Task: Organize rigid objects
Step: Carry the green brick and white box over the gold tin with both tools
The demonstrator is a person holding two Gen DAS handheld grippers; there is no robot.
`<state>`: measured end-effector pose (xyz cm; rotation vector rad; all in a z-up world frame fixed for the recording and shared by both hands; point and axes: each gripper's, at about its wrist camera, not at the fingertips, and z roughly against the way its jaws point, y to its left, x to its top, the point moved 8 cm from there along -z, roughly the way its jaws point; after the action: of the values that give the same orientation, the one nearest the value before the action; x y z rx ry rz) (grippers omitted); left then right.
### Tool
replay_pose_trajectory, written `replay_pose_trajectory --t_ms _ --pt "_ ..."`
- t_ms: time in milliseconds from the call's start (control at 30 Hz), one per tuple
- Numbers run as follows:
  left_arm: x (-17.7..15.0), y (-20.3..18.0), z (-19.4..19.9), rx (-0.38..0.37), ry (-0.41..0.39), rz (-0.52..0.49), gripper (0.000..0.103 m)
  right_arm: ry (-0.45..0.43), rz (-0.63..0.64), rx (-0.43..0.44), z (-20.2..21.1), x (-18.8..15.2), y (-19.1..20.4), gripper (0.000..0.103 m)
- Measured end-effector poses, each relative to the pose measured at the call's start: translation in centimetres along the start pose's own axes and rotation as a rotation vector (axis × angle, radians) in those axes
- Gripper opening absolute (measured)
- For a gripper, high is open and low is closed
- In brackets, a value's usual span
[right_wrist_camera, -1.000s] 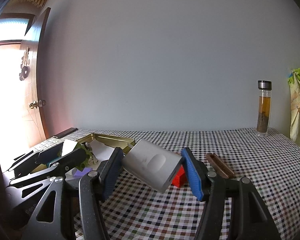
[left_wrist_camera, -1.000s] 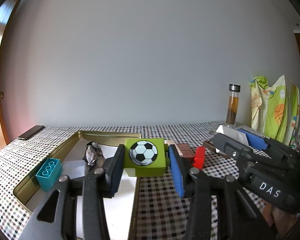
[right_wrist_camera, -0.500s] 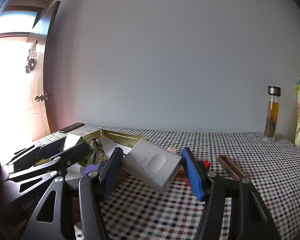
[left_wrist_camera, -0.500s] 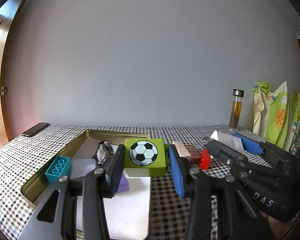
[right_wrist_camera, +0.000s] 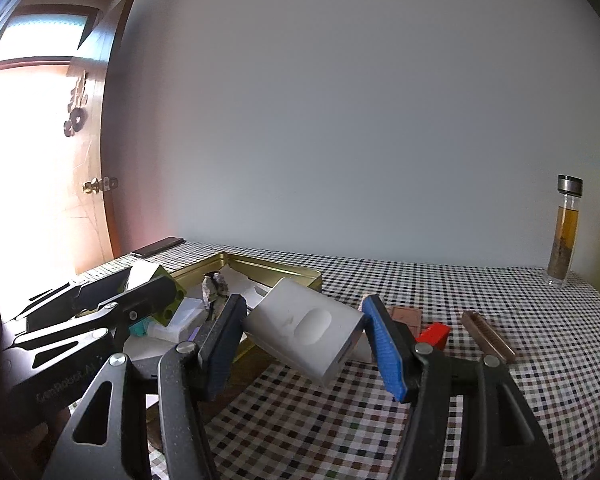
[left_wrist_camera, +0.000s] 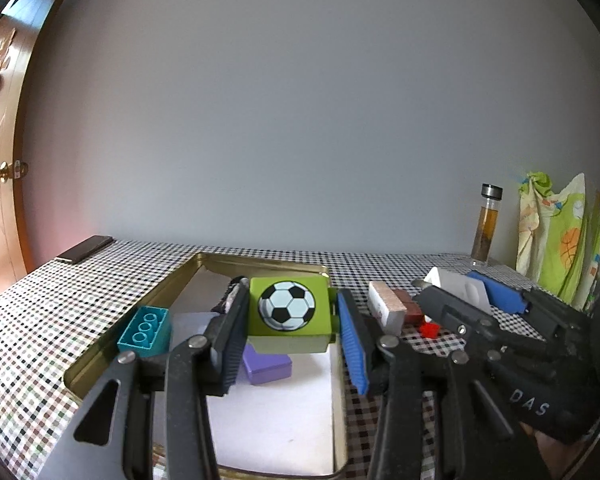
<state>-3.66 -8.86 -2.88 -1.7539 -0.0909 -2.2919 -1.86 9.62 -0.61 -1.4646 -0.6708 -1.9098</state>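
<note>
While the left gripper point(left_wrist_camera: 290, 330) clamped a green football-printed block point(left_wrist_camera: 287, 314) above the gold metal tray point(left_wrist_camera: 162, 294) at lower centre, the right gripper's point(right_wrist_camera: 304, 340) jaws pinched a tilted grey plastic box point(right_wrist_camera: 306, 336) over the checked worktop point(right_wrist_camera: 480, 360).

A glossy gold metal tin point(left_wrist_camera: 180, 280) lined with white paper point(left_wrist_camera: 276, 420) sits on a checked tablecloth point(right_wrist_camera: 500, 292); a matt green plastic block point(left_wrist_camera: 288, 312), smooth grey plastic case point(right_wrist_camera: 304, 332), glass bottle point(right_wrist_camera: 564, 232) and varnished wooden door point(right_wrist_camera: 100, 160) surround it.
</note>
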Motion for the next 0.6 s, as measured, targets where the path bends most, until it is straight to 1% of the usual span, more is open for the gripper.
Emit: replay_pose_trajectory --t_ms 433,500,600 --pt "0.1 3.4 -0.5 0.055 0.023 0.030 0.043 0.038 0.013 0.047 -1.7 -0.2 1.8 0.063" --pt "0.0 3.9 -0.7 0.071 0.031 0.028 0.043 0.045 0.015 0.052 -2.0 -0.2 2.0 0.063" --pt "-0.2 4.6 -1.2 0.073 0.052 0.040 0.043 0.056 0.022 0.060 -2.5 -0.2 2.5 0.063"
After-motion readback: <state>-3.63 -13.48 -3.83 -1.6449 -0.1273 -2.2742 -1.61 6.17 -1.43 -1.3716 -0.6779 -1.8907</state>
